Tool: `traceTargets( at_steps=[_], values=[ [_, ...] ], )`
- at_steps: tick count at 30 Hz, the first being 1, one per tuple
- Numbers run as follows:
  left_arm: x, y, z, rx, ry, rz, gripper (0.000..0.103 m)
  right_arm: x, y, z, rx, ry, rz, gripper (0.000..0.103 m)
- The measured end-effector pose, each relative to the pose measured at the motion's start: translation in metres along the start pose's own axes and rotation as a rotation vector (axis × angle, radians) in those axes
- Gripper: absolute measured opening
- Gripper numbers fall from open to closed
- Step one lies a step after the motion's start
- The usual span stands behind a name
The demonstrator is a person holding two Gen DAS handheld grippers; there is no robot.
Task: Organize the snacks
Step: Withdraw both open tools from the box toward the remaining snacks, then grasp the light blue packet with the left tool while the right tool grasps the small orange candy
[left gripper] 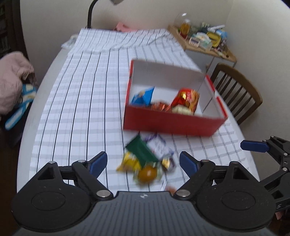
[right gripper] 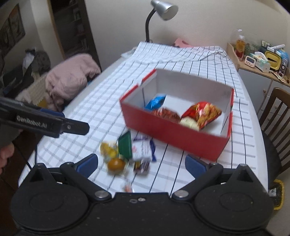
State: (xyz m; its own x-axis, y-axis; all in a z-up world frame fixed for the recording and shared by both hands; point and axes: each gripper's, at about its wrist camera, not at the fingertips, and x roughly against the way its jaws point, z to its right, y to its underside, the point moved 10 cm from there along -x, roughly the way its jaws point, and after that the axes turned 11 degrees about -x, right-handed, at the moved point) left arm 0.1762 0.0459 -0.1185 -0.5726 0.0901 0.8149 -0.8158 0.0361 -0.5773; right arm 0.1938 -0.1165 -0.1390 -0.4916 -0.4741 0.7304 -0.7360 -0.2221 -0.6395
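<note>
A red box (left gripper: 172, 123) (right gripper: 172, 134) stands open on the checked cloth. Inside lie a blue packet (left gripper: 143, 96), a red-orange snack bag (right gripper: 203, 112) and smaller wrapped pieces. In front of it a loose pile lies on the cloth: a green packet (left gripper: 141, 150) (right gripper: 125, 145), a white-purple packet (right gripper: 143, 148), a yellow packet (left gripper: 128, 161) and an amber round sweet (left gripper: 147, 174) (right gripper: 116, 164). My left gripper (left gripper: 143, 159) hovers open over the pile, nothing between its pads. My right gripper (right gripper: 141, 160) is open too, just above the same pile, holding nothing. Both views are motion-blurred.
A wooden chair (left gripper: 239, 90) stands beyond the table's right edge, with a cluttered shelf (left gripper: 204, 41) behind it. Pink clothing (right gripper: 70, 79) is heaped on the left. A desk lamp (right gripper: 161, 9) stands at the far end. Bare checked cloth (left gripper: 81, 99) spreads left of the box.
</note>
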Motion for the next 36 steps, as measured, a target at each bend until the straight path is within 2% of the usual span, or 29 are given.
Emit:
traceTargets(
  at_steps=[3, 11, 15, 25, 32, 36],
  values=[
    [-0.006, 0.027, -0.001, 0.021, -0.01, -0.051, 0.087, -0.011, 0.021, -0.004, 0.014, 0.005, -0.043, 0.101],
    [-0.018, 0.08, 0.0, 0.116, -0.038, -0.129, 0.087, -0.031, 0.059, -0.006, 0.071, -0.002, -0.121, 0.098],
    [-0.027, 0.102, 0.003, 0.172, -0.097, -0.158, 0.087, -0.046, 0.074, -0.007, 0.158, -0.017, -0.168, 0.096],
    [-0.05, 0.143, 0.011, 0.44, -0.245, -0.256, 0.087, -0.079, 0.091, -0.011, 0.359, -0.103, -0.243, 0.087],
    [-0.064, 0.154, 0.009, 0.645, -0.337, -0.31, 0.087, -0.102, 0.092, -0.012, 0.46, -0.148, -0.264, 0.082],
    [-0.07, 0.16, 0.009, 0.681, -0.406, -0.341, 0.087, -0.112, 0.092, -0.016, 0.498, -0.162, -0.274, 0.075]
  ],
)
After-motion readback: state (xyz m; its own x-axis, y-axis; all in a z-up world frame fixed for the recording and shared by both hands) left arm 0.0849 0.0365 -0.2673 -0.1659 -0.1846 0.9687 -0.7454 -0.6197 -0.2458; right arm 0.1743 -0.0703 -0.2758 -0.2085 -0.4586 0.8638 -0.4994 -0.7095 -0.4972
